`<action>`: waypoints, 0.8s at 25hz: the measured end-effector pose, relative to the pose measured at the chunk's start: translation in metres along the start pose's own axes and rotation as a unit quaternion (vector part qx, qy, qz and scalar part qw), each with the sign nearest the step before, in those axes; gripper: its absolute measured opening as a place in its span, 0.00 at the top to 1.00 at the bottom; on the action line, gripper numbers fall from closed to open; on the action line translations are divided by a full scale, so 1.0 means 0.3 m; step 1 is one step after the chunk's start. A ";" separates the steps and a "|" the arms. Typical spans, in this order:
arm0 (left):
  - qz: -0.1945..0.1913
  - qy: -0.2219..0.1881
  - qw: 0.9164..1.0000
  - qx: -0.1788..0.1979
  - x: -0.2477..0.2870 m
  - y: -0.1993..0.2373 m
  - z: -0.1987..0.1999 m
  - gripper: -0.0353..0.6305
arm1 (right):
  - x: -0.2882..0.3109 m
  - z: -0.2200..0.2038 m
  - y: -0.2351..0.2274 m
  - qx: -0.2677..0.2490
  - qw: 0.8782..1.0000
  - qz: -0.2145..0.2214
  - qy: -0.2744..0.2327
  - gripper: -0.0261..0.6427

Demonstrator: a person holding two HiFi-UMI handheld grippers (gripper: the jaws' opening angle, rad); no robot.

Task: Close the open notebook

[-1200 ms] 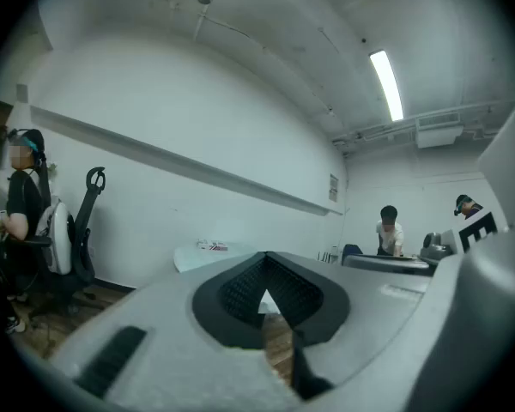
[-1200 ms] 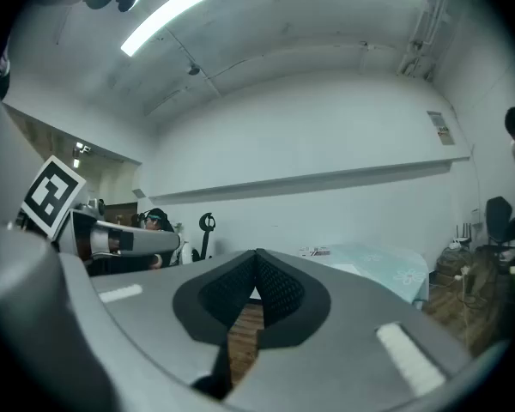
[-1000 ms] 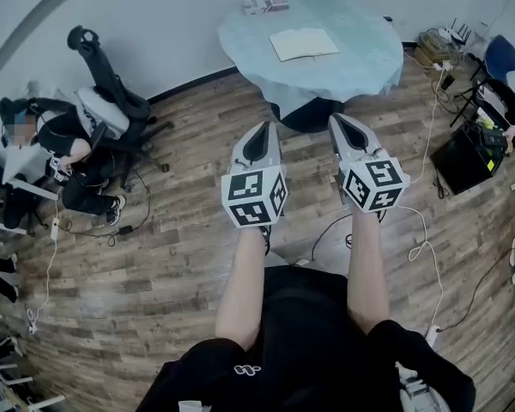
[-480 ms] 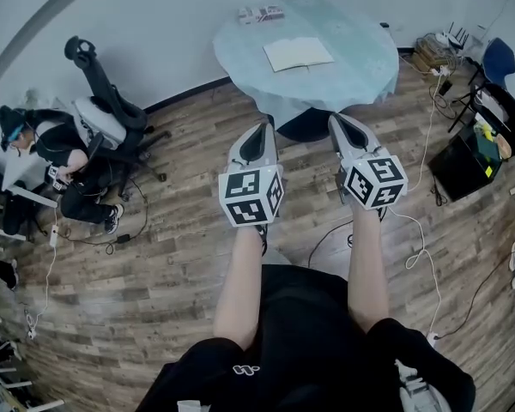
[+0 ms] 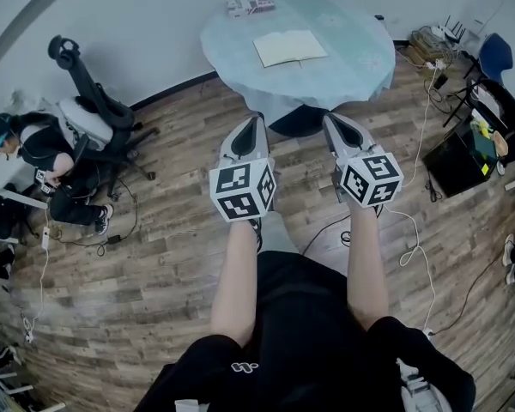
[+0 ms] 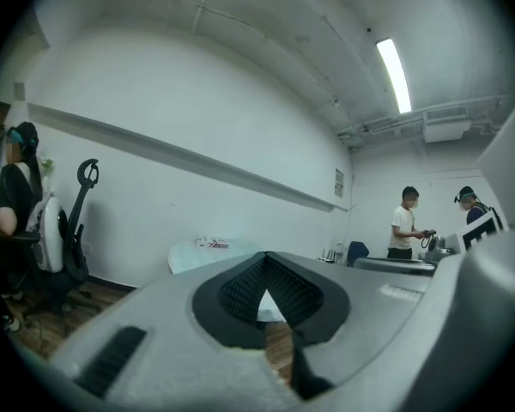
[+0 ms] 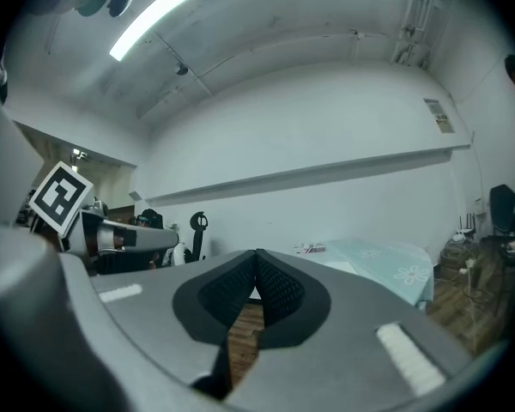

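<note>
- The wooden floor (image 5: 154,256) between the person and the desk lay open. Cables (image 5: 416,239) trailed on the right and an office chair (image 5: 99,101) stood off to the left.
- The round desk (image 5: 360,67), under a pale cloth, had bare room all round the notebook, so only its near edge needed reaching over.
- The notebook (image 5: 290,47) lay open and flat near the desk's middle, well ahead of both tongs. It looked light and floppy. I judged the outer edge of one cover the place to lift and fold it over.
- The left tongs (image 5: 257,123) and right tongs (image 5: 329,120) were pinched together with nothing in them, held level side by side.
- A small box (image 5: 250,7) sat at the desk's far edge, well clear.
</note>
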State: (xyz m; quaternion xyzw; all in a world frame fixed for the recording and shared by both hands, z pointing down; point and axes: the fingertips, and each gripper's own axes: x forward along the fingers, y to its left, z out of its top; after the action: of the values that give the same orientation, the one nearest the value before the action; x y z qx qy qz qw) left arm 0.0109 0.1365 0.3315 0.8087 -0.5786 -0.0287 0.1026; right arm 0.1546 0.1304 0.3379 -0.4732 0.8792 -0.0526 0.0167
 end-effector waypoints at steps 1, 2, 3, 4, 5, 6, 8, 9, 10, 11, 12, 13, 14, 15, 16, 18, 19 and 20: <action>-0.001 0.003 1.000 -0.002 0.029 0.007 -0.013 0.94 | 0.015 -0.011 -0.024 0.000 1.000 -0.003 0.002 0.94; -0.003 0.006 1.000 -0.004 0.062 0.013 -0.024 0.94 | 0.030 -0.019 -0.051 0.001 1.000 -0.007 0.004 0.94; -0.005 0.008 1.000 -0.004 0.099 0.018 -0.034 0.94 | 0.049 -0.026 -0.082 0.001 1.000 -0.011 0.005 0.94; -0.007 0.011 1.000 -0.005 0.140 0.024 -0.041 0.94 | 0.071 -0.030 -0.115 0.002 1.000 -0.016 0.007 0.94; -0.009 0.012 1.000 -0.006 0.184 0.031 -0.045 0.94 | 0.096 -0.032 -0.149 0.002 1.000 -0.020 0.009 0.94; -0.011 0.013 1.000 -0.009 0.228 0.039 -0.045 0.94 | 0.122 -0.031 -0.183 0.001 1.000 -0.024 0.010 0.94; -0.013 0.012 1.000 -0.017 0.315 0.059 -0.038 0.94 | 0.173 -0.013 -0.244 -0.008 0.999 -0.035 0.000 0.94; -0.014 0.011 1.000 -0.018 0.358 0.070 -0.030 0.94 | 0.201 0.004 -0.270 -0.016 0.999 -0.040 -0.010 0.94; -0.014 0.011 1.000 -0.017 0.402 0.084 -0.021 0.94 | 0.234 0.021 -0.294 -0.023 0.999 -0.043 -0.019 0.94; -0.014 0.012 1.000 -0.014 0.448 0.100 -0.014 0.94 | 0.274 0.030 -0.318 -0.026 0.998 -0.043 -0.024 0.94; -0.012 0.015 1.000 -0.010 0.496 0.119 -0.010 0.94 | 0.318 0.030 -0.342 -0.027 0.998 -0.042 -0.023 0.94; -0.010 0.021 1.000 -0.009 0.544 0.141 -0.011 0.94 | 0.365 0.020 -0.368 -0.025 0.999 -0.041 -0.018 0.94; -0.007 0.027 1.000 -0.009 0.594 0.165 -0.018 0.94 | 0.414 0.004 -0.394 -0.022 0.999 -0.041 -0.011 0.94; -0.005 0.035 0.999 -0.010 0.647 0.193 -0.027 0.94 | 0.466 -0.016 -0.420 -0.017 0.999 -0.041 -0.004 0.94; -0.003 0.044 0.999 -0.013 0.704 0.224 -0.037 0.94 | 0.522 -0.036 -0.447 -0.012 0.999 -0.042 0.003 0.94; 0.002 0.062 0.998 -0.018 0.825 0.292 -0.059 0.94 | 0.645 -0.072 -0.504 -0.006 0.999 -0.044 0.018 0.94; 0.005 0.072 0.997 -0.019 0.884 0.327 -0.073 0.94 | 0.707 -0.091 -0.531 -0.006 0.999 -0.044 0.027 0.94; 0.007 0.082 0.996 -0.021 0.941 0.360 -0.089 0.94 | 0.768 -0.110 -0.558 -0.007 0.998 -0.044 0.037 0.94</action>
State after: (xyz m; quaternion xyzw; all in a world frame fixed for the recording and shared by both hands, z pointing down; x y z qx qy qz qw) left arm 0.0076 -0.1593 0.3995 0.8020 -0.5732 0.0262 0.1663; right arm 0.1639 -0.1508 0.3935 -0.5097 0.8577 -0.0646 -0.0214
